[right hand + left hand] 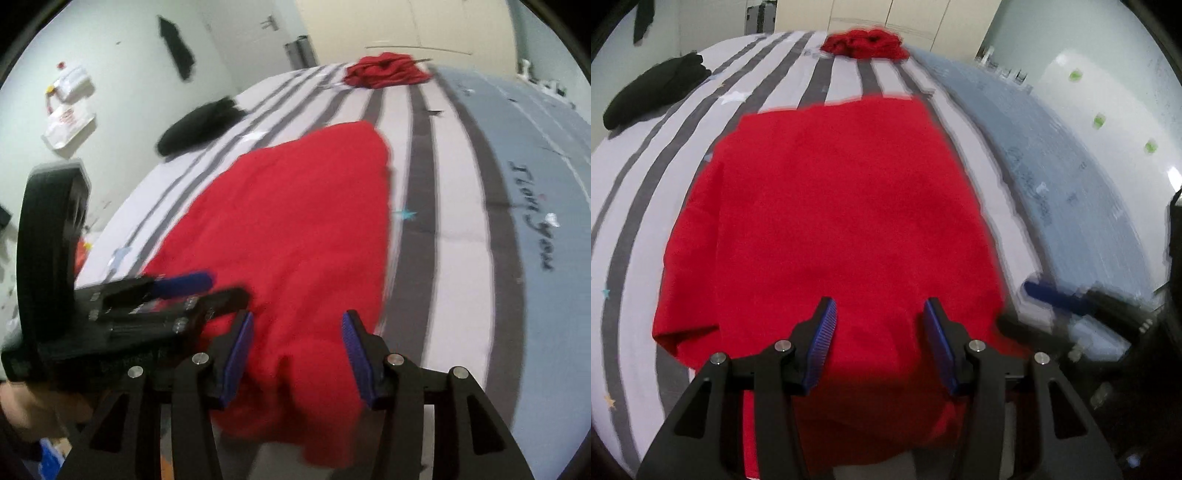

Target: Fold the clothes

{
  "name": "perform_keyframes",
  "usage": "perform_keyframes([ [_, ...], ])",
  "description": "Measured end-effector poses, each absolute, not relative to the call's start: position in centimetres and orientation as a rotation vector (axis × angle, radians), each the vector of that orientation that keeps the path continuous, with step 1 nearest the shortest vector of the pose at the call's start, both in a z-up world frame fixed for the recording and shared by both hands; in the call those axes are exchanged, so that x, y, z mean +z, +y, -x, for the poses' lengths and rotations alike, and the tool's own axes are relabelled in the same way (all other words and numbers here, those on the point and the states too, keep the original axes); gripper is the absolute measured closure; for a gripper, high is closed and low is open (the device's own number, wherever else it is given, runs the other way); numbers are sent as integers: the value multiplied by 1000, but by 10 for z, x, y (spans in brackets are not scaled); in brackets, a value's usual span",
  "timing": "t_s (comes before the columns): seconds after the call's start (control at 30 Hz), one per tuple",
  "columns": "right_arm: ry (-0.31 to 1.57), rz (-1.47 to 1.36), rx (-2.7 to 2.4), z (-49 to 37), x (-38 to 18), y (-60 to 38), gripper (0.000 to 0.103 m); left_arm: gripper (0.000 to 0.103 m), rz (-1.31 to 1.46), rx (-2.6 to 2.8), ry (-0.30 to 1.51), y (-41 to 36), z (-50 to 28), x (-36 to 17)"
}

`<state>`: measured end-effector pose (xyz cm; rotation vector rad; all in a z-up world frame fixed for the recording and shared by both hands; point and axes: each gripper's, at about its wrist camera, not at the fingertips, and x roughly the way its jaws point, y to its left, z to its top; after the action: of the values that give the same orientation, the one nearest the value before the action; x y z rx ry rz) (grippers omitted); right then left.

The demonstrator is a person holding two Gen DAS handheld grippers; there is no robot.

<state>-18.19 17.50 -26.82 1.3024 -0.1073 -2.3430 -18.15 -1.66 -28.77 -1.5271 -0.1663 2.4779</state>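
Note:
A red garment [834, 214] lies spread flat on the striped bed, its near edge hanging over the bed's front edge; it also shows in the right wrist view [295, 236]. My left gripper [881, 308] is open and empty, just above the garment's near edge. My right gripper [297, 321] is open and empty over the same near edge, a little to the right. The right gripper shows blurred at the right of the left wrist view [1071, 306]. The left gripper shows at the left of the right wrist view [147, 302].
A crumpled red garment [866, 43] lies at the far end of the bed, also in the right wrist view [386, 70]. A black folded garment [653, 94] sits at the far left. The grey-and-white striped sheet [820, 77] meets a blue blanket [1052, 166] on the right.

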Motion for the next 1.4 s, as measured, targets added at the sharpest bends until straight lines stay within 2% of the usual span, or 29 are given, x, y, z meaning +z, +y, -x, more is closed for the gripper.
perform_keyframes([
  [0.07,-133,-1316,-2368,195,-273,183,56,73,1544,2494,-141,-15,179,-295],
  [0.1,-130,-1317,-2374,197,-275,186,56,89,1545,2505,-141,-17,177,-295],
  [0.13,-128,-1317,-2379,200,-276,189,56,95,1546,2514,-147,-20,174,-295],
  [0.23,-119,-1312,-2366,208,-280,191,56,97,1542,2555,-168,-31,163,-290],
  [0.43,-60,-1344,-2325,216,-297,173,56,97,1567,2680,-281,-82,111,-269],
  [0.63,-42,-1429,-2299,206,-318,182,56,97,1824,2670,-346,-131,58,-291],
  [0.8,-27,-1434,-2293,199,-319,187,56,97,1780,2724,-456,-143,63,-282],
  [0.9,-9,-1416,-2306,201,-310,186,56,94,1671,2746,-469,-136,92,-269],
  [1.03,-43,-1344,-2353,215,-287,184,56,88,1526,2736,-460,-119,139,-258],
  [1.1,-60,-1309,-2376,222,-276,183,56,80,1508,2725,-390,-107,162,-261],
  [1.2,-58,-1301,-2401,239,-276,182,56,75,1572,2720,-283,-101,191,-273],
  [1.4,-85,-1337,-2419,265,-288,184,56,73,1603,2674,-190,-99,201,-290],
])
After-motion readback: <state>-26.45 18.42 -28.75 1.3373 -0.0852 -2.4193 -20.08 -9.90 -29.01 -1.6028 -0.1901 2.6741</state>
